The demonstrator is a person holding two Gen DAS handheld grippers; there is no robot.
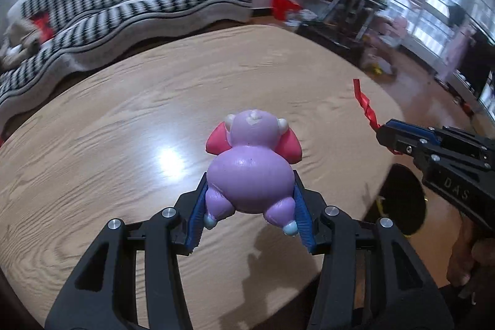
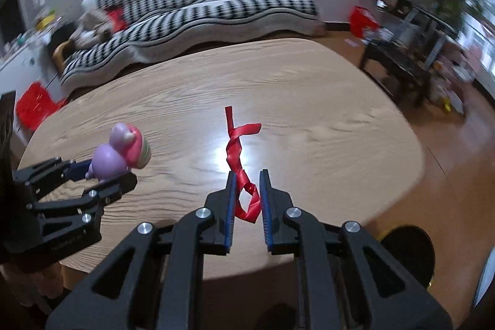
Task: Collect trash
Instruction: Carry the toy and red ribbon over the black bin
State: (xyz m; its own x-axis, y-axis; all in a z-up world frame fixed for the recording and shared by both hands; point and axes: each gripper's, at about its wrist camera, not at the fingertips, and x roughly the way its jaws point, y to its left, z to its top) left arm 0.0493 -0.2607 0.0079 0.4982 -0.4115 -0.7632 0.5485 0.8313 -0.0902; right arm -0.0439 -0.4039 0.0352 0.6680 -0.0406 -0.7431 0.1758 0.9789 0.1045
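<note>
Progress: both items are lifted off the light oak-grain oval table [image 1: 123,119]; nothing else is seen left on it, so pickup is judged done.
Remaining: drop-off. A dark round opening [image 2: 405,252] is seen below the near table edge, on the right (possibly a bin, cannot be confirmed).
Left gripper [image 1: 250,206]: jaws part-open and clamped on the purple soft-plastic animal toy with pink ears [image 1: 249,175]. Blue ribbed pads [image 1: 198,218] are pressed against its body at both sides; feet point back at the camera, head away.
Right gripper [image 2: 247,194]: jaws drawn close, a narrow gap left. The twisted red ribbon strip [image 2: 238,150] is pinched near the tips, its loop hanging between the pads and its free end standing up past them.
Positions: toy is held above the table's middle; ribbon is held above the table, to the right of the toy. Grippers are well apart.
Risk: ribbon grip is judged thin; slip is possible in transit.
</note>
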